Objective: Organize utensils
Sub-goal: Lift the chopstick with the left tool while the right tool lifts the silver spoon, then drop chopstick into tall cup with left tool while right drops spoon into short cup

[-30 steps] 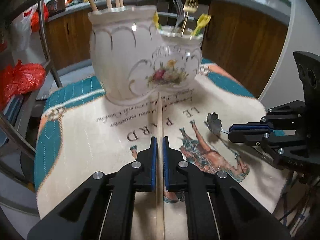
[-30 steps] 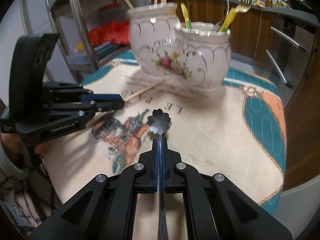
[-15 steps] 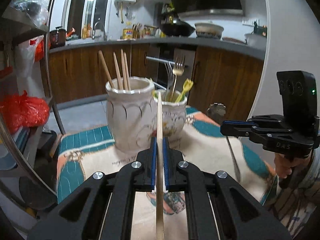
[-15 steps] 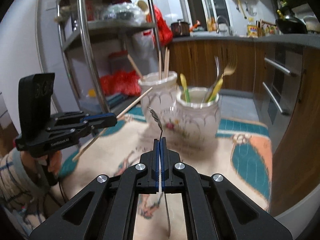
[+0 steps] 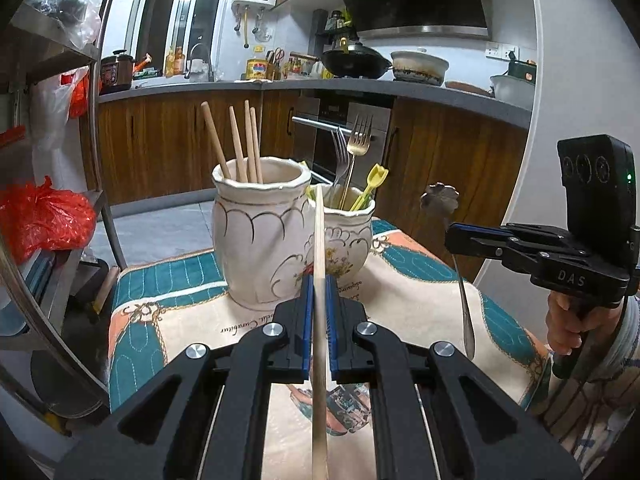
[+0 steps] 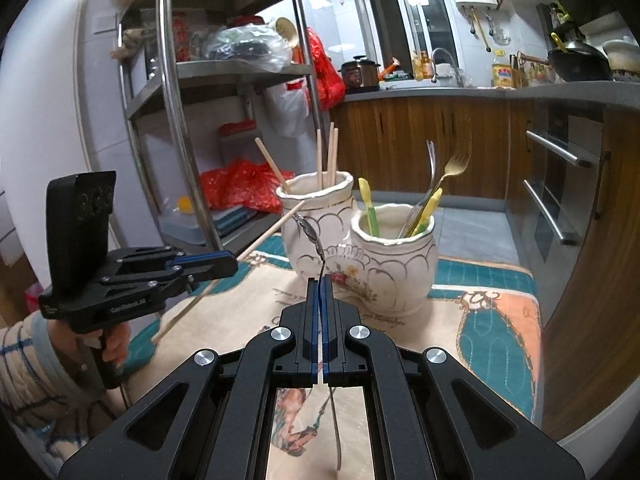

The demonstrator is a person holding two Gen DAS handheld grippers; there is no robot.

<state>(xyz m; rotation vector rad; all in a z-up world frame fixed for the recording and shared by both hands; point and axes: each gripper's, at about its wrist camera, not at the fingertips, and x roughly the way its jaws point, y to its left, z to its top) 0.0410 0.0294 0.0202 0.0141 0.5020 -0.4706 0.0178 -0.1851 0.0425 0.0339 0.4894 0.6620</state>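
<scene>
My left gripper (image 5: pixel 319 284) is shut on a wooden chopstick (image 5: pixel 319 232) and holds it in the air, pointing at the two white ceramic jars. The taller jar (image 5: pixel 262 236) holds several chopsticks. The shorter jar (image 5: pixel 346 240) holds forks and yellow-green utensils. My right gripper (image 6: pixel 320 284) is shut on a metal spoon with a flower-shaped handle end (image 6: pixel 310 228), raised above the table; it also shows in the left wrist view (image 5: pixel 450 236). The left gripper shows in the right wrist view (image 6: pixel 234 264).
The jars stand on a table with a printed teal and cream cloth (image 5: pixel 400 292). A metal shelf rack (image 6: pixel 176 92) with bags stands left of the table. Wooden kitchen cabinets (image 5: pixel 448 160) and an oven are behind.
Both grippers have lifted off the tablecloth with the chopstick and the spoon and now hold them up in the air before the jars.
</scene>
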